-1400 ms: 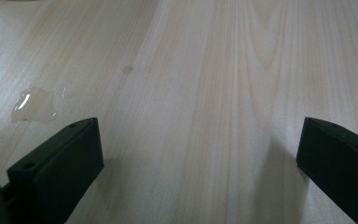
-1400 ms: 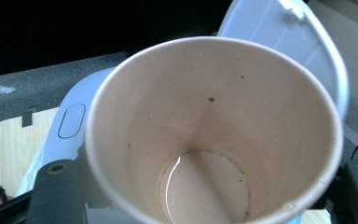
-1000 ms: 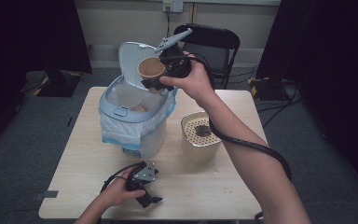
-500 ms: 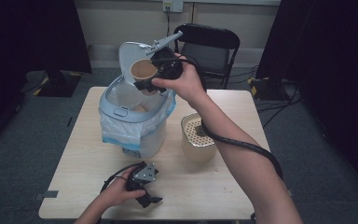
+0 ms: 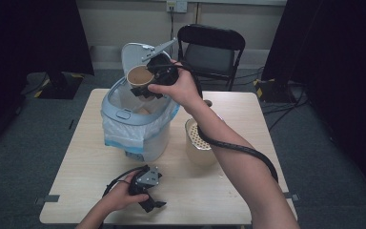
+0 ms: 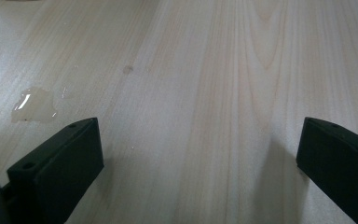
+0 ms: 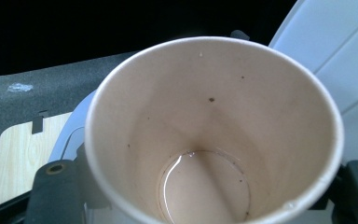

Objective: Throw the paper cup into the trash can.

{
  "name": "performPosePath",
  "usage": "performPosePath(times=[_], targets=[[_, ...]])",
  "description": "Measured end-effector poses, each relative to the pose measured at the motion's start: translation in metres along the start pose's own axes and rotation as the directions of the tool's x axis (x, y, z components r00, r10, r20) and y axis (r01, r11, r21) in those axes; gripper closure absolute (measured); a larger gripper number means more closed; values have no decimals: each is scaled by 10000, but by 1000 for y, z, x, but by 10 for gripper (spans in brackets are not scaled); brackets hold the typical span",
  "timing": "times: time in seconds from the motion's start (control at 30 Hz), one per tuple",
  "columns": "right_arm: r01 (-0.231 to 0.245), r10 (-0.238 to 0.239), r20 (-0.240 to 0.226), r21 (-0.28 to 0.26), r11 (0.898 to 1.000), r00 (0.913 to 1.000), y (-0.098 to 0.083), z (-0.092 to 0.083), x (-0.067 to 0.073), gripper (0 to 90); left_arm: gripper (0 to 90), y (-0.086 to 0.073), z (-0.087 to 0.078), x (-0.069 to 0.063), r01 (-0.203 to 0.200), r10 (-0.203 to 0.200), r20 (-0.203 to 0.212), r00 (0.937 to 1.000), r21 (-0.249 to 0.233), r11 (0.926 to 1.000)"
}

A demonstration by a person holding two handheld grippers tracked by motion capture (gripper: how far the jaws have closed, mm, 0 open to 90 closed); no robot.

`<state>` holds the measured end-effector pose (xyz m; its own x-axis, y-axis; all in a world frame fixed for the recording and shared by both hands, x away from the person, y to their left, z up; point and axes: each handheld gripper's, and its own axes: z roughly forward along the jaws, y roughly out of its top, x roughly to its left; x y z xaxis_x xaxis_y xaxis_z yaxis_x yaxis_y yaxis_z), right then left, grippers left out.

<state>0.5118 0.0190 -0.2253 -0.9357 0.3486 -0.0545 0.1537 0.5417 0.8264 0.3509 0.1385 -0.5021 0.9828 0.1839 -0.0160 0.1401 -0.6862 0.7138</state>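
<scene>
Since a second ago the right gripper (image 5: pixel 145 88) has dropped and slid left over the open trash bin (image 5: pixel 136 126), jaws clamped on the tilted paper cup (image 5: pixel 139 76). Left gripper (image 5: pixel 147 191) sits on the table (image 5: pixel 248 114), jaws wide open, nothing in them.

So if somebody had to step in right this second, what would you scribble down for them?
Right gripper: shut on a paper cup, held over the open bin. In the right gripper view the cup has a little liquid and some dark specks at the bottom.
Left gripper: open, holding nothing, resting on the table near its front edge, beside a small spill.
Strainer pot: stands on the table right of the bin.
Done: cup picked up and brought to the bin.
Left: probably drop the cup in the bin; likely wipe the spill.
</scene>
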Motion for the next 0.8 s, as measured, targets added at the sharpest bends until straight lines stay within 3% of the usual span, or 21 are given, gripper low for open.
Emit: performPosePath(times=[0.43,0.53,0.57,0.6,0.8], targets=[[-224,221,-162,-162,9996,9996,-2,13,-3,240,0,0,0,0,-22,22,-12,10000,7,10000],[-374,369,-321,-143,9992,9988,-4,15,-3,137,0,0,0,0,-6,6,-9,10000,-44,10000],[-293,293,-95,-44,9996,9995,-4,15,-2,143,0,0,0,0,-11,11,-7,10000,-39,10000],[-275,277,-336,46,9996,9991,-4,15,-2,142,0,0,0,0,-12,12,-8,10000,-41,10000],[-262,266,-438,96,9996,9987,-7,9,-1,145,0,0,0,0,-2,2,1,10000,9,10000]])
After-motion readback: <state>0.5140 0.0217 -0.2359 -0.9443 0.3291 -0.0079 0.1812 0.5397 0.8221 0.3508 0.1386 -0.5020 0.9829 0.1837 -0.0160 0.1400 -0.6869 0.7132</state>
